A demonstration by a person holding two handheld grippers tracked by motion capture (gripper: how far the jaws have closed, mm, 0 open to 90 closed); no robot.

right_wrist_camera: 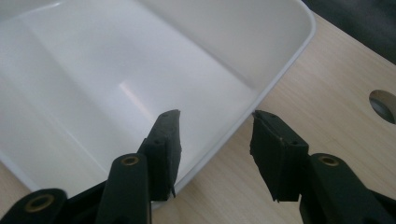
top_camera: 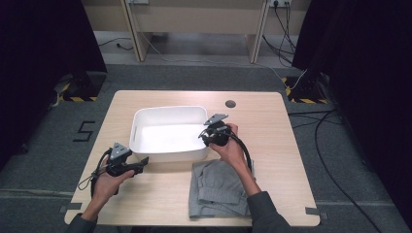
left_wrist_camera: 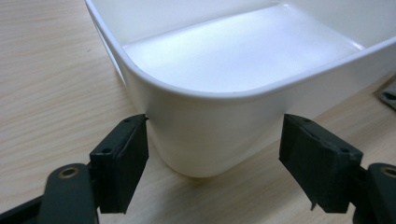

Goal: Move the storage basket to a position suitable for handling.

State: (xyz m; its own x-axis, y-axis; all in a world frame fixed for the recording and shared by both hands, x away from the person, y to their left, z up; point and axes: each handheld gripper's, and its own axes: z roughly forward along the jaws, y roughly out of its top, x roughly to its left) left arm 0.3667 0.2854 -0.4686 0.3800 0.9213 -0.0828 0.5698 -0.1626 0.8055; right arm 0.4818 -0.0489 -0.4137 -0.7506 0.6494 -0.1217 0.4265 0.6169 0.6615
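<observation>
**Both claws at the tub, nothing clamped yet**

Left claw (left_wrist_camera: 212, 163) has its jaws apart, straddling the tub's (left_wrist_camera: 210, 135) near rounded corner; pads look clear of the wall or just brushing it on the left side. Right claw (right_wrist_camera: 215, 154) has its jaws apart too, one inside the tub (right_wrist_camera: 116, 84), one outside, the side rim running between them, no pinch yet.

Handling, my read: empty thin plastic, so light, stiff, glossy and slippery. The rounded corner ahead of the left claw is a poor hold, it'll squirt out. A straight rim section is better; there's a handle slot in the wall just left of that claw.

Room: open bench (top_camera: 160, 194) behind the left claw. Grey garment (top_camera: 216, 187) lies just behind the right claw, touching or nearly touching the tub. Cable hole (right_wrist_camera: 385, 105) ahead-right of it, near the far bench edge.
</observation>
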